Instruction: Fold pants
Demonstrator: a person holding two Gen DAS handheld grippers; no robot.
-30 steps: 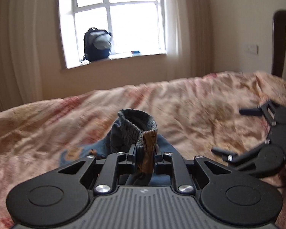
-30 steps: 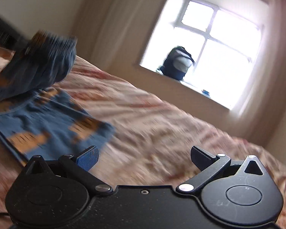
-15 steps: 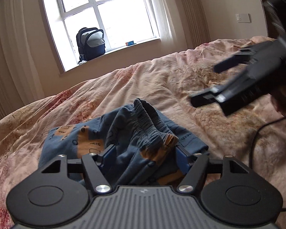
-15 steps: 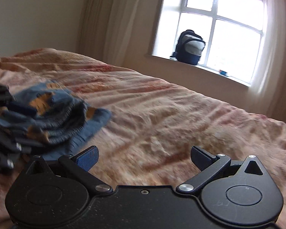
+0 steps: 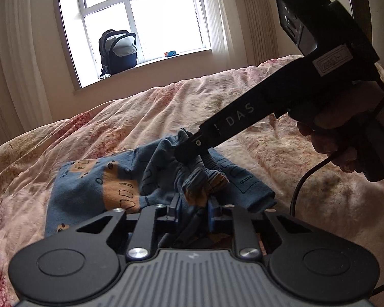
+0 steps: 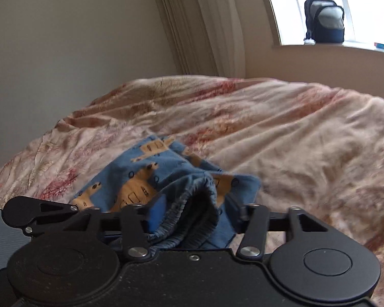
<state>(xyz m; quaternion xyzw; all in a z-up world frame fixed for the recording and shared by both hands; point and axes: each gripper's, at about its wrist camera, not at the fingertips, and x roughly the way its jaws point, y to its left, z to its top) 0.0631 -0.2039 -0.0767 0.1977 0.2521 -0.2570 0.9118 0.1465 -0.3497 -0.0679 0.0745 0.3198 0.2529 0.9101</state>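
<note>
Pants: both grippers on waistband

Pants (image 5: 94, 192) bunched mid-frame on bedspread (image 5: 166, 107). Left gripper (image 5: 192, 204) clamped on waistband; right gripper (image 6: 192, 209) closing around it, grip unclear. Likely mid-fold; next, spread the waistband flat.

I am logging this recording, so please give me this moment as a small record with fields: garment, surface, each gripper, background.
garment: blue pants with orange print, bunched at the waistband
surface: pink patterned bedspread
left gripper: shut on the waistband
right gripper: fingers either side of the waistband, grip unclear
background: backpack on the windowsill
</note>
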